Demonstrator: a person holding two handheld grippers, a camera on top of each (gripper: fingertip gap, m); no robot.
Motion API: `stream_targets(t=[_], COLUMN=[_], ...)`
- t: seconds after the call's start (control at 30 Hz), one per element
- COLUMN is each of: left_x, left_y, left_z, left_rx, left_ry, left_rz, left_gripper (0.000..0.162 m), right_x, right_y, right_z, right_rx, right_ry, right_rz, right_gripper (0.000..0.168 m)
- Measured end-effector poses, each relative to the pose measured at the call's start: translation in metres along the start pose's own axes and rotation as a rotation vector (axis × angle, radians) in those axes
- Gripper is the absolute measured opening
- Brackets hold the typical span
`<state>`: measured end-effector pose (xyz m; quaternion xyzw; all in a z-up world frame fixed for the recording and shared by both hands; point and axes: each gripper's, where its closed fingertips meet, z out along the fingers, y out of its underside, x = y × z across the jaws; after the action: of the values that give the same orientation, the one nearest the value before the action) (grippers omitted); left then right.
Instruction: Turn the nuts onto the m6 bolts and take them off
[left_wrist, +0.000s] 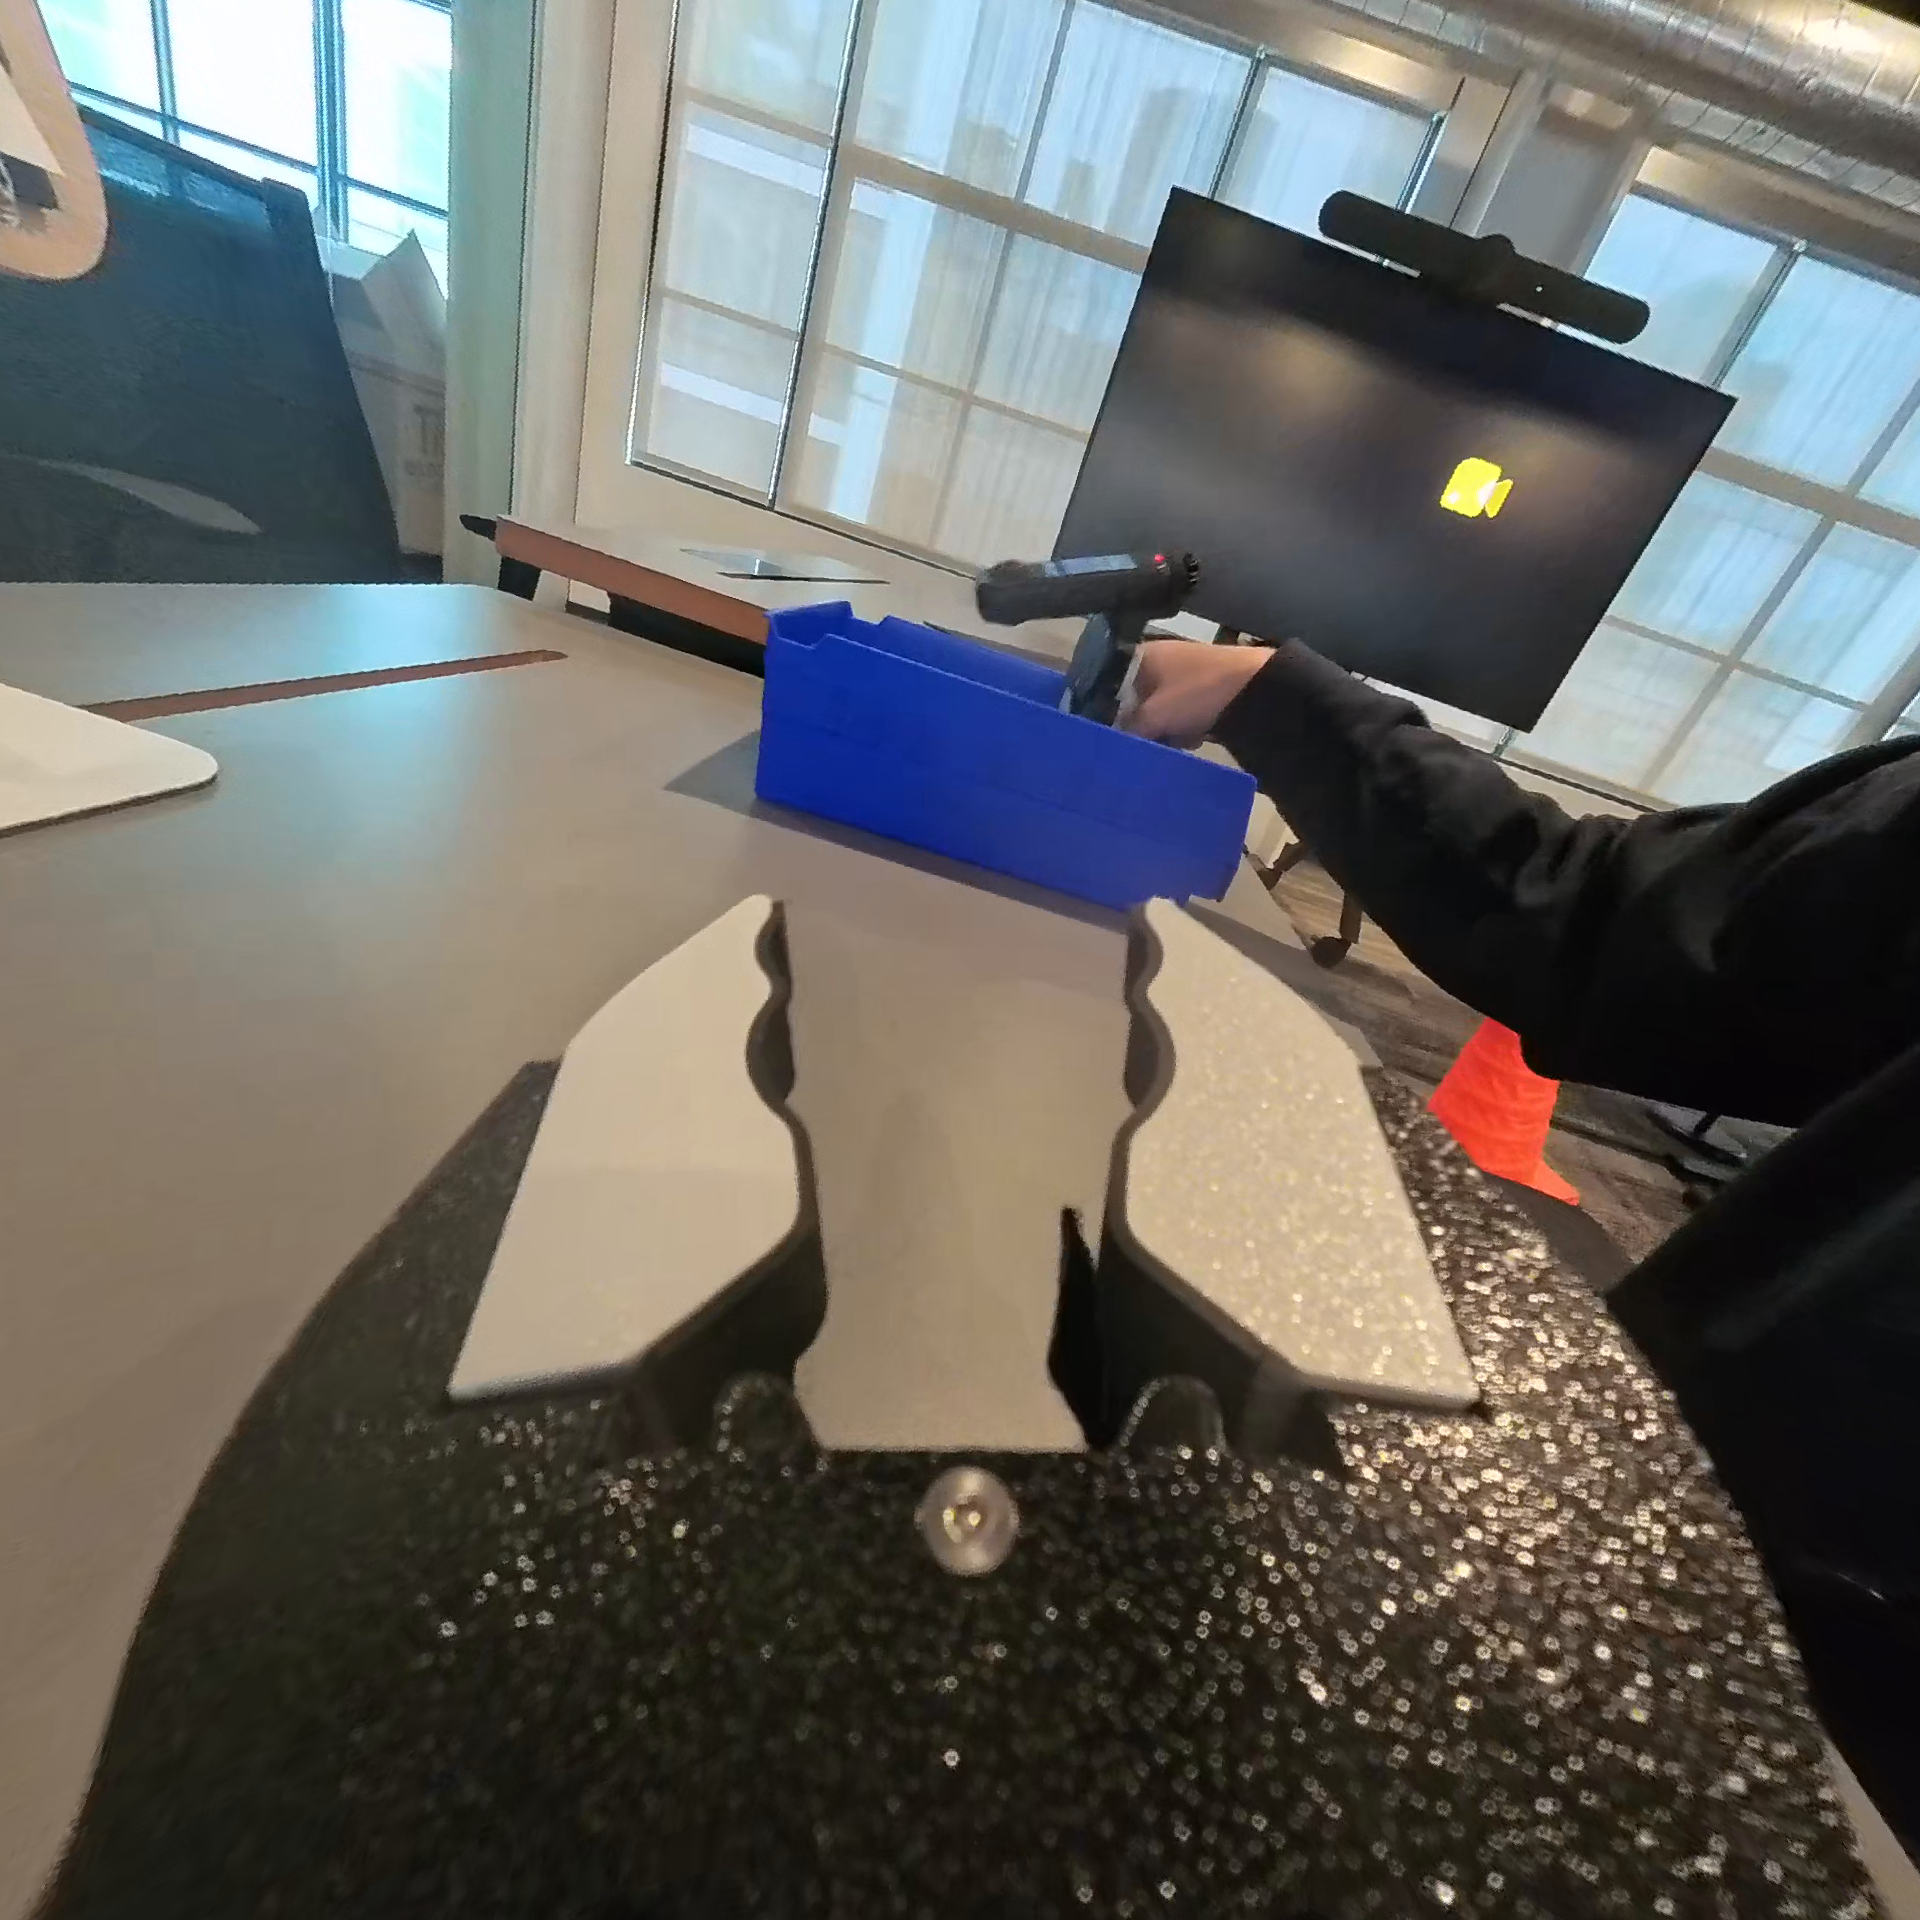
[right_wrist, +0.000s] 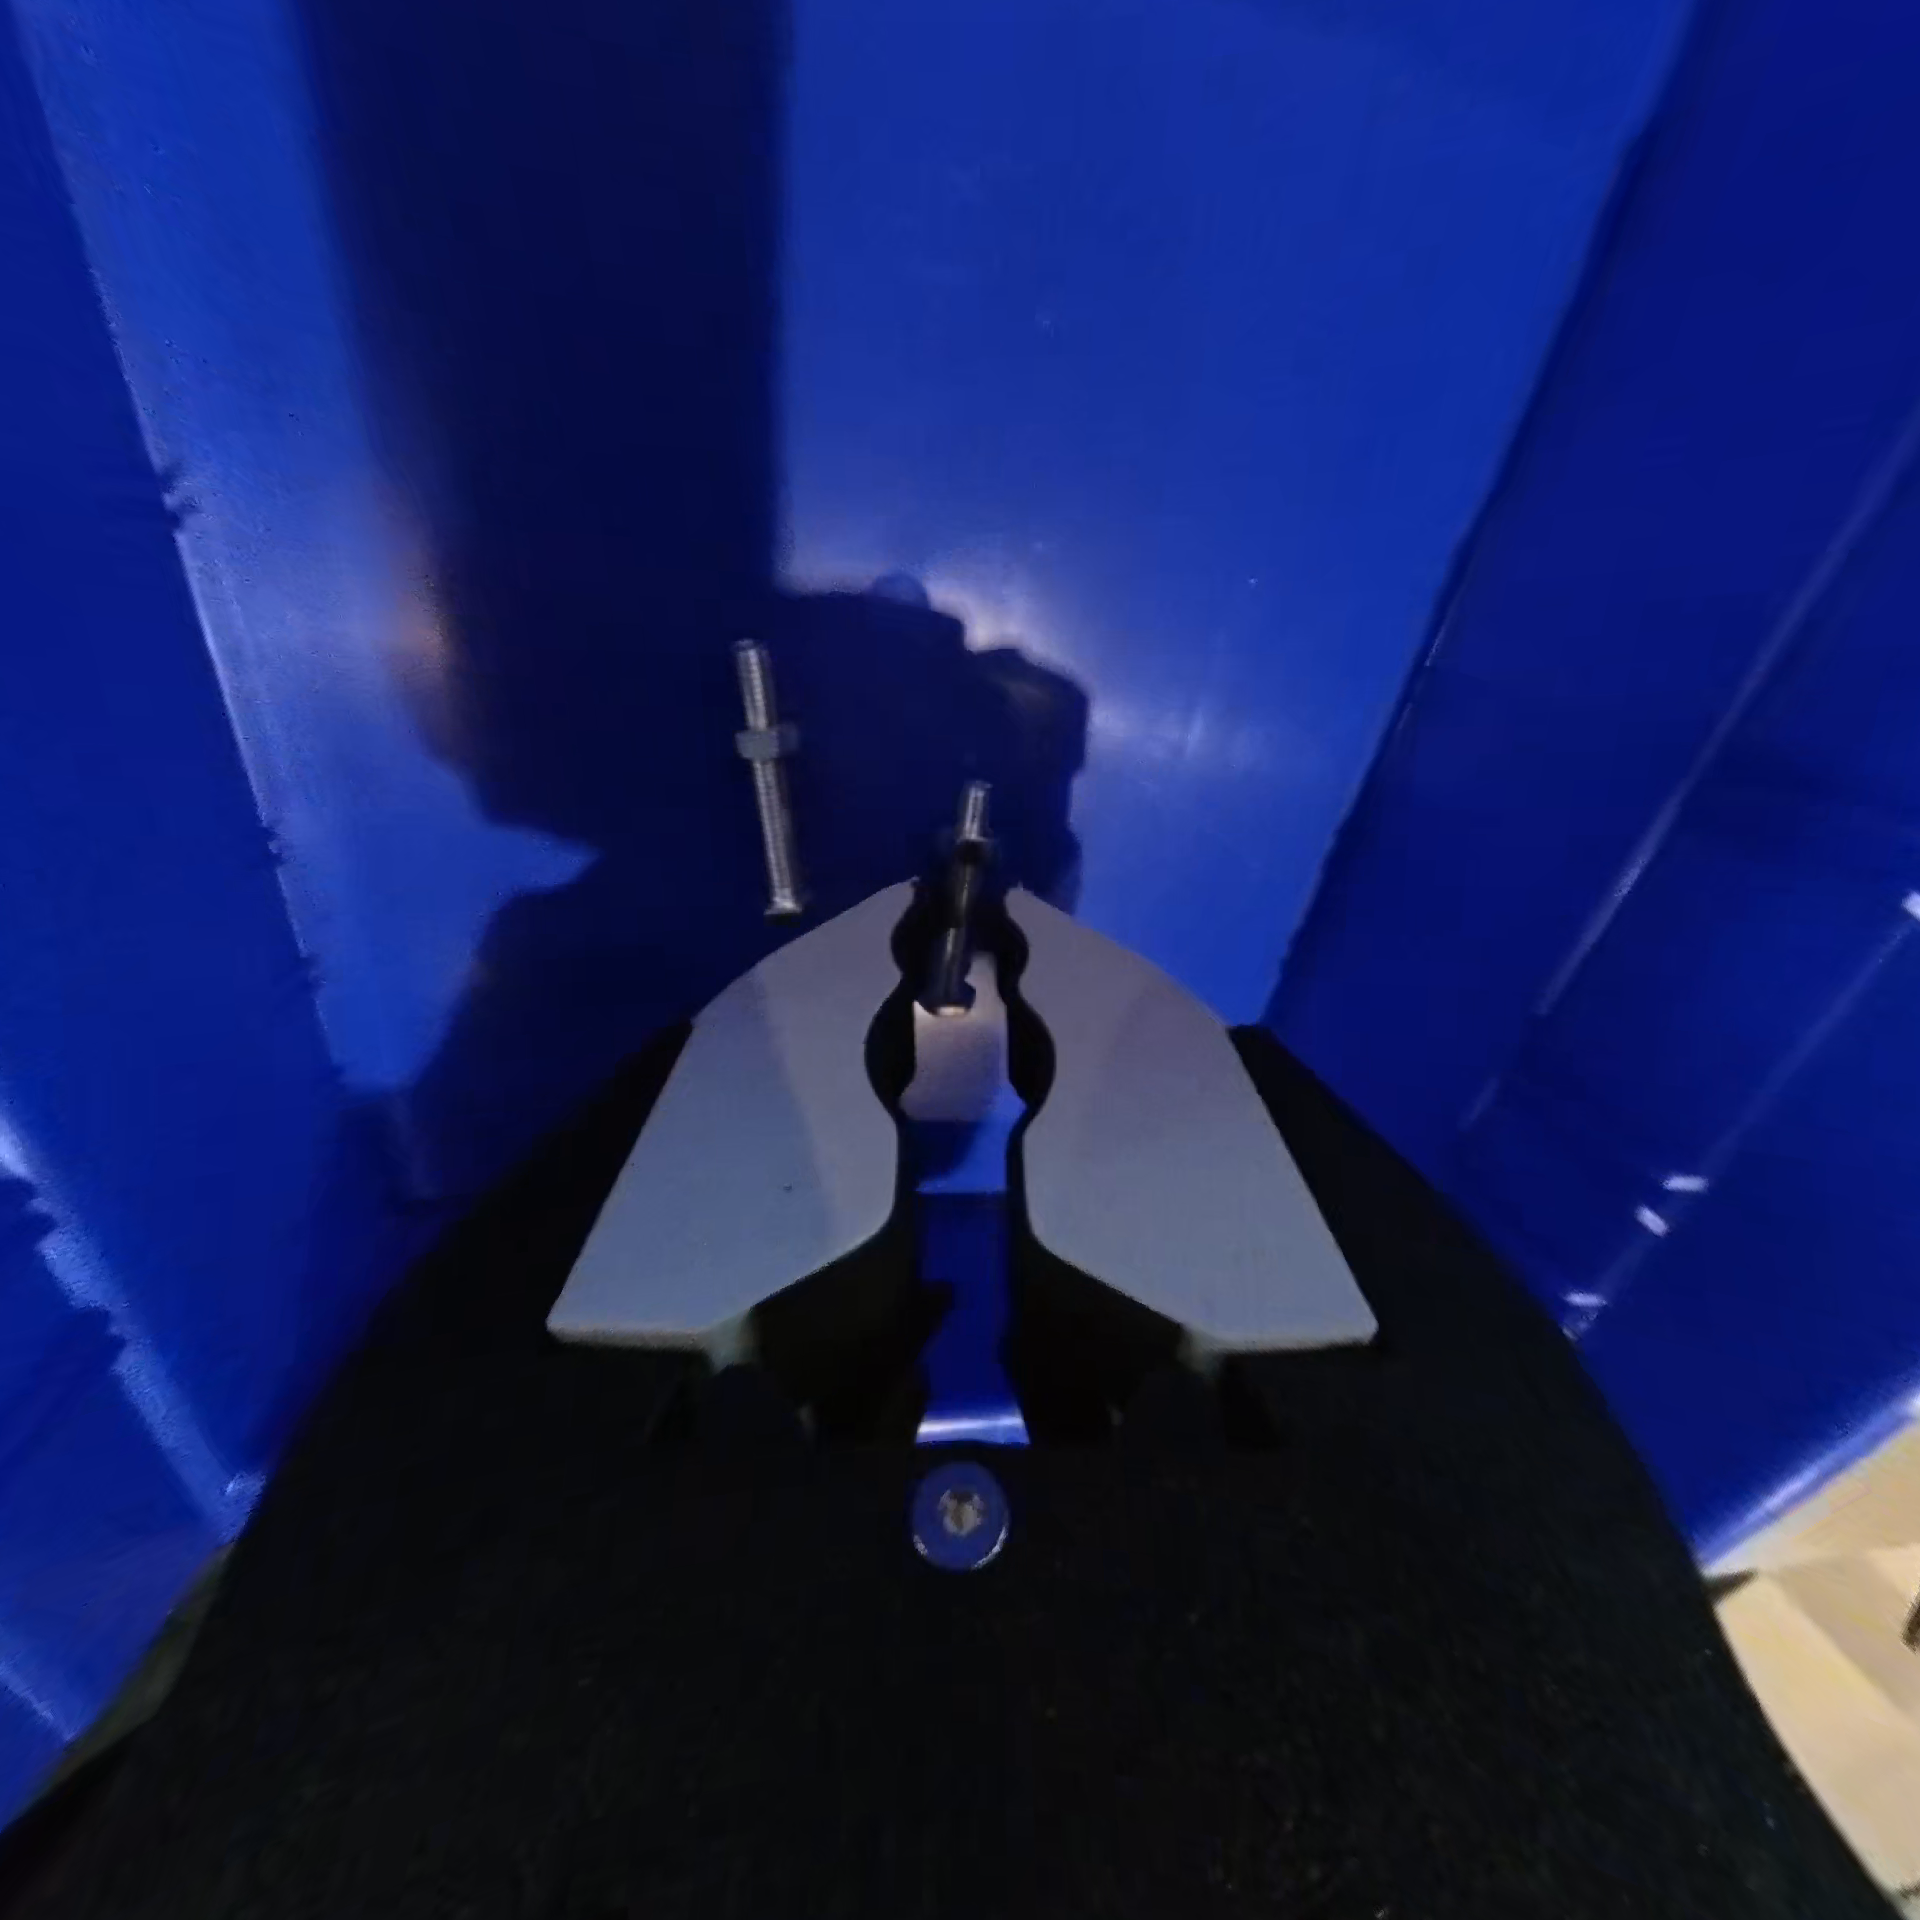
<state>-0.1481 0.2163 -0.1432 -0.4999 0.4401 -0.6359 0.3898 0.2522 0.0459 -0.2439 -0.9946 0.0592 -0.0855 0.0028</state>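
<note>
My right gripper (right_wrist: 961, 899) is down inside a blue bin (right_wrist: 1195, 416) and is shut on a steel bolt (right_wrist: 961, 914) with a nut on it; the bolt's threaded end sticks out past the fingertips. A second bolt (right_wrist: 767, 779) with a nut (right_wrist: 765, 742) partway along it lies on the bin floor just to the left. My left gripper (left_wrist: 956, 914) is open and empty, held over the grey table (left_wrist: 364, 883) in front of the blue bin (left_wrist: 997, 769). In the left wrist view the right gripper (left_wrist: 1091, 644) reaches into the bin, held by a hand in a black sleeve.
A dark monitor (left_wrist: 1382, 457) on a stand is behind the bin. An orange cone (left_wrist: 1501, 1112) stands on the floor at the right. A white pad (left_wrist: 94, 758) lies at the table's left edge. A black chair (left_wrist: 177, 364) is at the far left. My hands' fingertips stand some 45 cm from each other.
</note>
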Motion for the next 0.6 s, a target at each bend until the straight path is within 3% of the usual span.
stream_targets(t=[0.1,0.2,0.27,0.4,0.47,0.6], left_x=[-0.001,-0.001,-0.002,-0.007,-0.011,-0.020], left_y=[0.000,0.000,0.002,0.017,0.022,0.016], left_z=[0.000,0.000,0.001,0.004,0.004,-0.002], left_rx=[0.003,0.003,-0.013,-0.139,-0.188,-0.161], left_ry=[-0.001,-0.004,-0.018,-0.109,-0.156,-0.227], left_rz=[-0.008,-0.009,0.002,0.087,0.130,0.131], left_gripper=[0.063,0.063,0.062,0.046,0.042,0.041], right_x=[0.008,0.006,-0.018,-0.134,-0.191,-0.275], right_y=[-0.004,-0.013,-0.031,-0.071,-0.085,-0.130], right_z=[-0.016,-0.062,-0.114,-0.223,-0.231,-0.188], right_rx=[0.087,0.279,0.528,1.128,1.208,1.206], right_ry=[0.036,0.080,0.056,-0.210,-0.322,-0.452], right_rz=[0.031,0.062,0.055,-0.149,-0.251,-0.363], right_gripper=[0.020,0.015,0.010,0.010,0.029,0.026])
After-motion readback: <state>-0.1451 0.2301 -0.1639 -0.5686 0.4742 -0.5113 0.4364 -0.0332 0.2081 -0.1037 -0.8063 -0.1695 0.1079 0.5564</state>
